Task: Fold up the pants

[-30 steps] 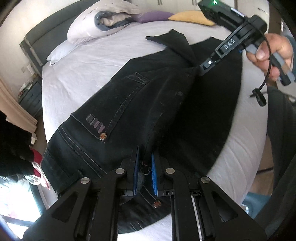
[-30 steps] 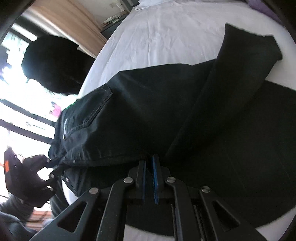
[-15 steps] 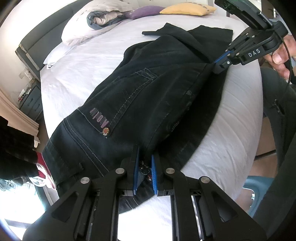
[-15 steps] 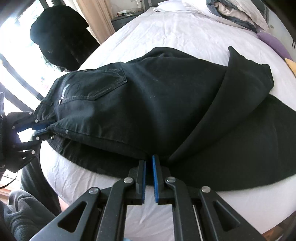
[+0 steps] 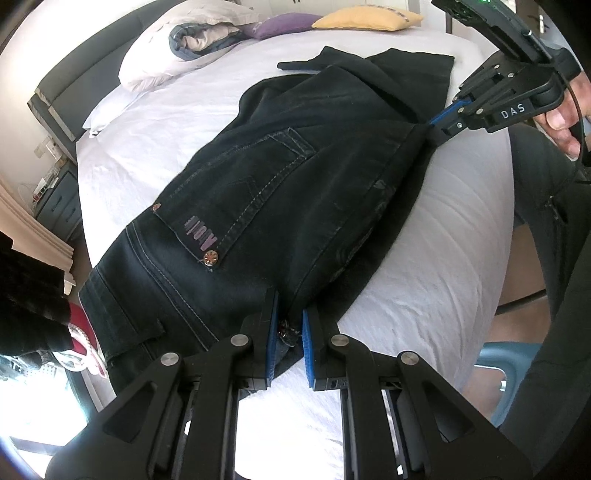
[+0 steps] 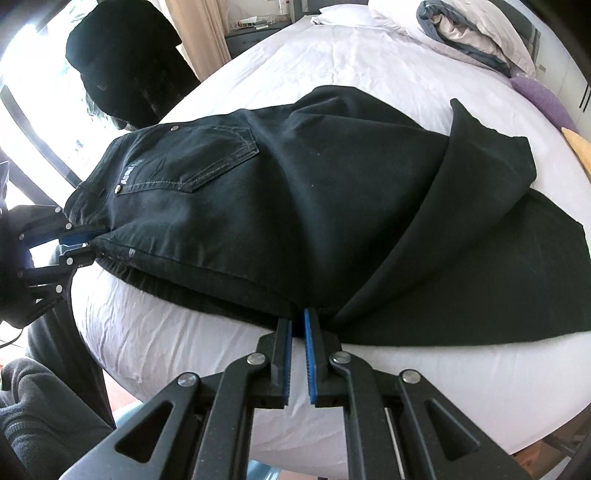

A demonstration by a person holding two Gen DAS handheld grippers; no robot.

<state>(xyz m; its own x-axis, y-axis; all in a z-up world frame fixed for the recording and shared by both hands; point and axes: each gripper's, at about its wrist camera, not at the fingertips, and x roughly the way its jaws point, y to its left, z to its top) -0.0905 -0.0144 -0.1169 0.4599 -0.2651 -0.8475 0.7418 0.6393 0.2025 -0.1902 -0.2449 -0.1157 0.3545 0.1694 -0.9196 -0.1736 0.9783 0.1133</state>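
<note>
Black jeans (image 5: 280, 184) lie on the white bed (image 5: 424, 266), one half folded over the other, back pocket up. My left gripper (image 5: 289, 325) is shut on the jeans' waistband edge near the zipper. My right gripper (image 6: 297, 325) is shut on the folded edge of the jeans (image 6: 295, 206) further down, near the crotch. The right gripper also shows in the left wrist view (image 5: 439, 123), and the left gripper in the right wrist view (image 6: 83, 245). One leg end is flipped back over the pants at the far end (image 6: 487, 155).
Pillows and a folded blanket (image 5: 192, 40) lie at the head of the bed, with purple (image 5: 284, 27) and yellow (image 5: 362, 18) cushions. A dark garment (image 6: 122, 59) hangs by the window. A nightstand (image 5: 55, 199) stands beside the bed. A blue chair (image 5: 506, 365) is below the bed's near edge.
Both grippers have pulled the folded jeans toward the near edge of the bed. The upper half now lies flatter over the lower half, and more bare sheet shows behind the pants.
</note>
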